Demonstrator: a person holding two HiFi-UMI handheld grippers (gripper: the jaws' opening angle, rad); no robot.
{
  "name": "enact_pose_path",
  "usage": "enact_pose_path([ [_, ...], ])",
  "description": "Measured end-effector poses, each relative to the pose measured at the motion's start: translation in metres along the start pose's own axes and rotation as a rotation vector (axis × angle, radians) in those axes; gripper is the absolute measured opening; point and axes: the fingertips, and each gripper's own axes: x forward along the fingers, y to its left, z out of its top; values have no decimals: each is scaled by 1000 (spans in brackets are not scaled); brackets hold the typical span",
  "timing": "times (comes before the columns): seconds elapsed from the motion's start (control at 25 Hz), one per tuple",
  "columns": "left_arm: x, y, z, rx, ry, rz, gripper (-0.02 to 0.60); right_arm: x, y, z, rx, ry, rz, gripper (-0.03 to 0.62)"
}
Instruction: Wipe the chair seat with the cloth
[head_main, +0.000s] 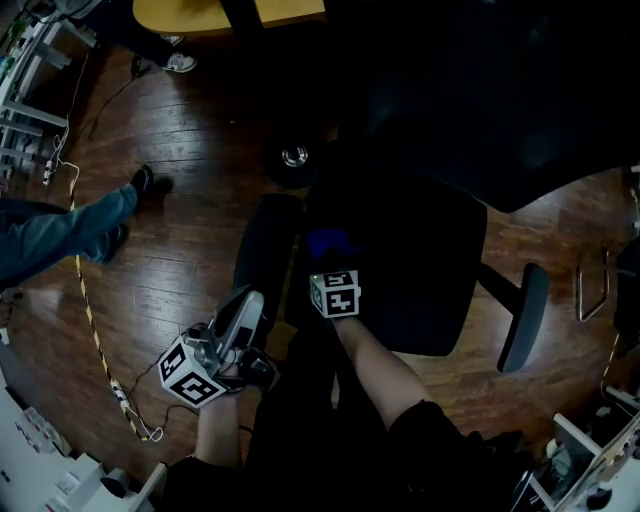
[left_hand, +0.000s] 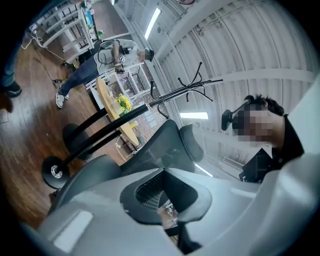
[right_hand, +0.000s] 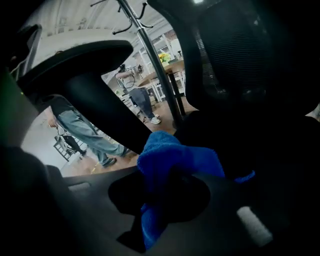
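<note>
My right hand-held gripper (head_main: 331, 262) was clenched on the blue cloth (head_main: 328, 243), a fluffy bunched wad of terry pressed to the chair seat (head_main: 420, 270) by its left edge, beside the padded armrest (head_main: 265, 250). The seat was dark, matte and broadly rounded (too dim to show dust or streaks), so I couldn't judge how much was wiped; the far and right parts lay bare of the cloth. My left hand-held gripper (head_main: 243, 312) was closed on nothing, off the chair above the glossy plank floor (head_main: 190, 250).
</note>
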Motion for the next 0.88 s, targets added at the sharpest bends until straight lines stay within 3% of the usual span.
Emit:
enact_pose_path([
  [0.2, 1, 0, -2, 1, 4, 0, -12, -2, -11, -7, -62, -5, -30, 67],
  [0.4, 10, 0, -6, -1, 31, -15, -12, -20, -54, -23, -42, 2, -121, 67],
  [0.88, 55, -15, -40, -11, 128, -89, -12, -172, -253, -73, 82, -21, -488, 67],
])
